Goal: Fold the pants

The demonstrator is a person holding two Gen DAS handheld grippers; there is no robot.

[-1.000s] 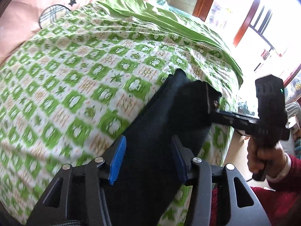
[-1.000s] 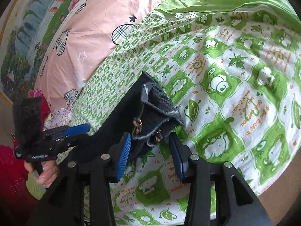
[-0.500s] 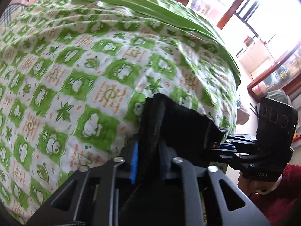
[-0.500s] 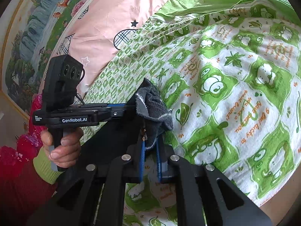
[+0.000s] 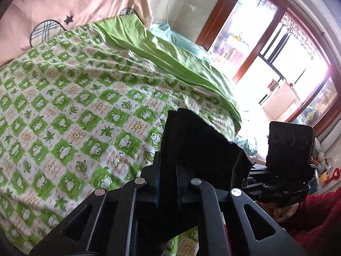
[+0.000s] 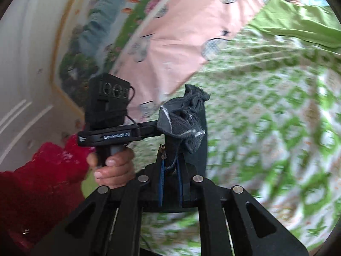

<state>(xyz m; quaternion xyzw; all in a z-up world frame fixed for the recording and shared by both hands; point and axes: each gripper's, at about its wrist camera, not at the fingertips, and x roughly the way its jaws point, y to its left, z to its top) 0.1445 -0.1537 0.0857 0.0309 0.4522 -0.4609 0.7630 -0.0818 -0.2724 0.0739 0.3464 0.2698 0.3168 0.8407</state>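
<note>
The dark pants (image 5: 198, 147) are held up off the bed by both grippers. My left gripper (image 5: 167, 183) is shut on one end of the waistband, the fabric bunched between its blue pads. My right gripper (image 6: 170, 183) is shut on the other end, where a grey lining and a zipper pull (image 6: 163, 149) show. The pants (image 6: 187, 123) stretch a short way between the two grippers. The right gripper's body (image 5: 287, 157) shows at the right of the left wrist view; the left gripper's body (image 6: 115, 119) shows at the left of the right wrist view.
A bed with a green-and-white patterned sheet (image 5: 74, 111) lies below. A plain green blanket (image 5: 162, 49) and a pink quilt (image 5: 64, 2) lie at its far side. A window with a red-brown frame (image 5: 266, 49) is to the right. A landscape picture (image 6: 96, 38) hangs on the wall.
Both grippers closed on the pants' waistband, then lifted it off the bed and tilted upward. The right wrist view now swings fast and blurs.
</note>
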